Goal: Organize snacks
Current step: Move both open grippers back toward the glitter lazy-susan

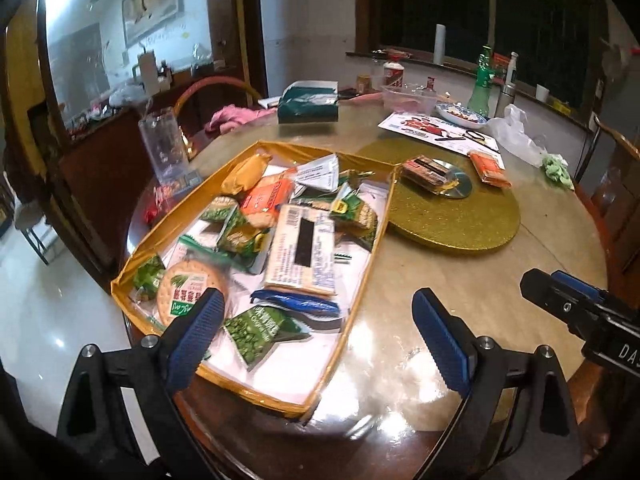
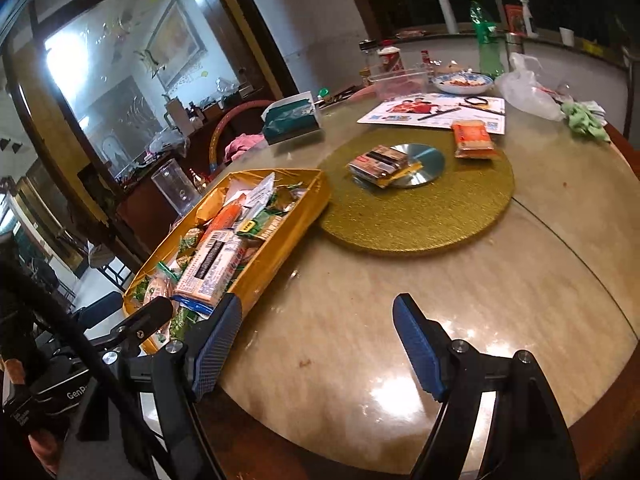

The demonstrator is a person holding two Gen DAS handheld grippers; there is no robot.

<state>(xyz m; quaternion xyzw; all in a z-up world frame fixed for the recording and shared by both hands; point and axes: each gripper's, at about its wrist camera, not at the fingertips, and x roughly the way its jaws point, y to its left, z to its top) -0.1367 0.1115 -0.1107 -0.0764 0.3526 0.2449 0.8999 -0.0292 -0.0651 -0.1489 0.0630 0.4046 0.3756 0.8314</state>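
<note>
A gold-rimmed tray [image 1: 362,268] [image 2: 276,256] lies on the round table, filled with several snack packets: green pea packs, round crackers, an orange pack and a pale cracker block [image 1: 302,250] [image 2: 210,266]. On the gold turntable [image 1: 472,220] [image 2: 440,200] rest a dark snack pack [image 1: 426,172] [image 2: 378,164] and an orange cracker pack [image 1: 490,168] [image 2: 474,140]. My left gripper [image 1: 320,332] hovers open over the tray's near corner with nothing between its fingers. My right gripper [image 2: 316,344] stands open above bare tabletop, just right of the tray, empty.
At the far side of the table stand a teal tissue pack [image 1: 308,104], a clear plastic box [image 1: 406,98], a food plate [image 1: 462,114], a green bottle [image 1: 482,84], a flyer [image 1: 436,132] and a white plastic bag [image 1: 516,134]. A clear cup [image 1: 164,144] stands left of the tray.
</note>
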